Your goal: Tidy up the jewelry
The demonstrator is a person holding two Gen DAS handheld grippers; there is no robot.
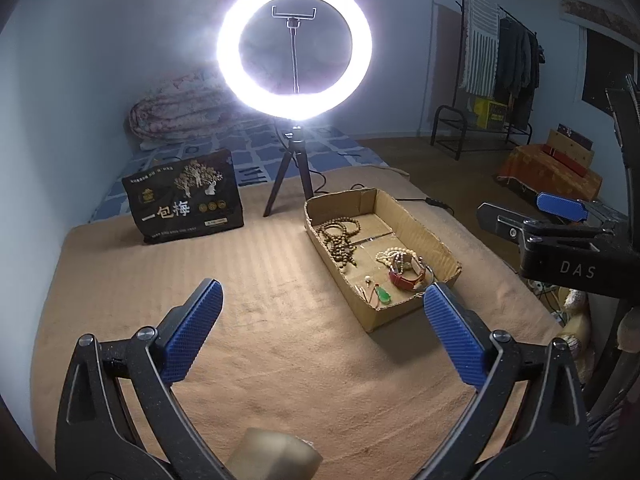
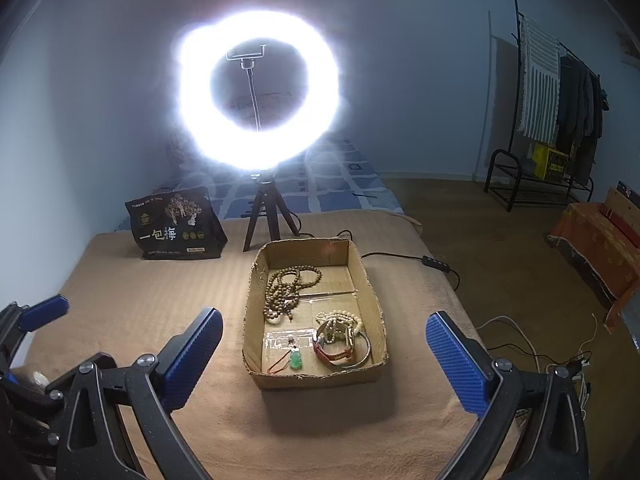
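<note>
Both your claws, left claw (image 1: 322,308) and right claw (image 2: 324,334), gape wide and empty above the tan blanket (image 2: 140,292). The cardboard box (image 2: 256,280) of jewelry sits mid-frame, ring light (image 2: 258,88) behind it, clothes rack (image 2: 560,92) at upper right.

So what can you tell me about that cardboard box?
The box is a shallow, open-topped tray of brown corrugated cardboard with torn, uneven edges. It sits flat on the tan blanket, in front of the ring light. Inside lie brown beads, pale beads, a red strap and a green pendant. Neither gripper touches it.
</note>
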